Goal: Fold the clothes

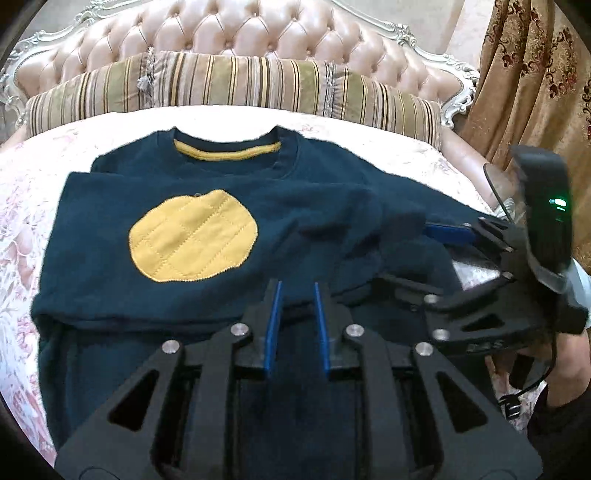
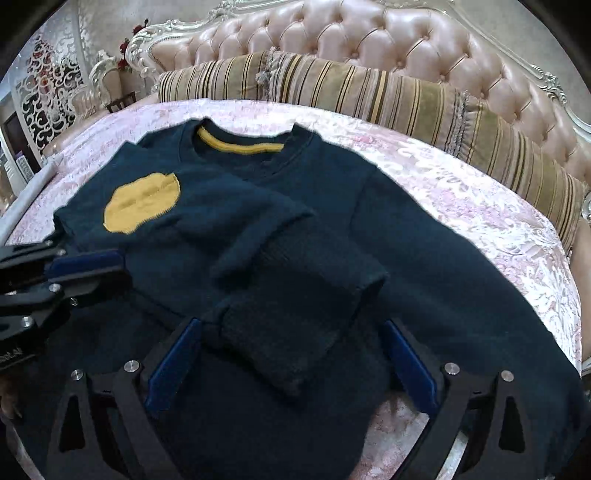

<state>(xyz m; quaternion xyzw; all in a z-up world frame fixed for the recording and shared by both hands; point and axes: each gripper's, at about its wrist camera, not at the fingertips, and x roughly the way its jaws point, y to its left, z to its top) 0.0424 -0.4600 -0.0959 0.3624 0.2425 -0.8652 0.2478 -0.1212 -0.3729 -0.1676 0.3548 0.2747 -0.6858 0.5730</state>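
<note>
Matt knit sweater [image 2: 424, 240], glossy tufted leather headboard [image 1: 258, 29], striped woven bolster [image 1: 236, 81]

Navy sweater [image 1: 295, 206], mustard quilted patch [image 1: 192, 236], pink floral bedspread [image 2: 461, 192], striped bolster [image 1: 258, 85].

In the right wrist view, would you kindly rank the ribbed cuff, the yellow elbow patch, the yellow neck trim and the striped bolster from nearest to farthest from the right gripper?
1. Ribbed cuff: between the open right gripper fingers.
2. Yellow elbow patch: up and left, on the folded sleeve.
3. Yellow neck trim: at the collar.
4. Striped bolster: against the headboard.
</note>
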